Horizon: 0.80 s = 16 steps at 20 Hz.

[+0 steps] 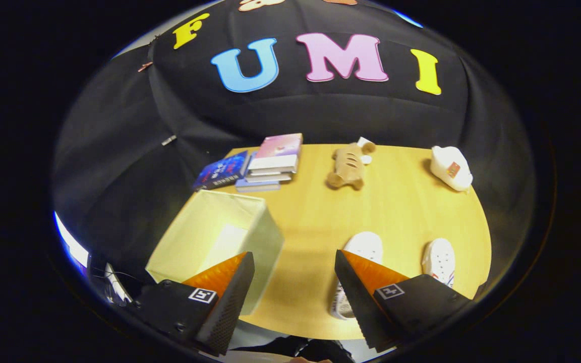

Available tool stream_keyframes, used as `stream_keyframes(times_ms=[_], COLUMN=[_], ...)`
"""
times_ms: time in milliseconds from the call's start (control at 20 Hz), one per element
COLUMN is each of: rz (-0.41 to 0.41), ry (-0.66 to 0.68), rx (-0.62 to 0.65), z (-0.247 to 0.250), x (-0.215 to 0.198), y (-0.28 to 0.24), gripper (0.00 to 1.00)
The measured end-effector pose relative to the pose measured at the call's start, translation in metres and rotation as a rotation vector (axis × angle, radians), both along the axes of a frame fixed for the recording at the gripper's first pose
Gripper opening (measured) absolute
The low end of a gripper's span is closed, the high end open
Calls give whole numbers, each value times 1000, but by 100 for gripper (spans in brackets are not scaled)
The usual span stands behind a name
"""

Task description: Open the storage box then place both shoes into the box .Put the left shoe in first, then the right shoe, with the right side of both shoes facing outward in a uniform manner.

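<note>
Tongs [294,272] agape (empty) — two shoes [363,252], one box [215,237]

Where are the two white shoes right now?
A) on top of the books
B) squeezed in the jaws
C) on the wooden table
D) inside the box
C: both white shoes lie on the bare wooden table, to the right of the open storage box, whose inside shows no shoe, while the gripper hangs above with its jaws wide apart, holding nothing.

Book stack [274,160] plus dark book [221,171] at far left of wood table [396,201]; plush toy [347,167] mid-far edge; white case [451,168] far right
</note>
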<state>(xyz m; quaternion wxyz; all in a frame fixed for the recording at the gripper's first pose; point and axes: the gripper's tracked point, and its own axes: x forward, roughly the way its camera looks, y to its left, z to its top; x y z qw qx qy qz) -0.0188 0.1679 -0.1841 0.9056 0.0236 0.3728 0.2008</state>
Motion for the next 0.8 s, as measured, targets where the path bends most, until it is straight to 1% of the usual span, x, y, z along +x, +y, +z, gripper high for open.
stream_keyframes(times_ms=[200,400,550,800], rz=[-12,-18,-16,44], ry=[42,128,178,234], rx=[-124,-168,-186,-222], z=[-52,-104,-134,-176], x=[2,4,11,22], y=[-58,-97,-113,-115], gripper=[99,99,99,99])
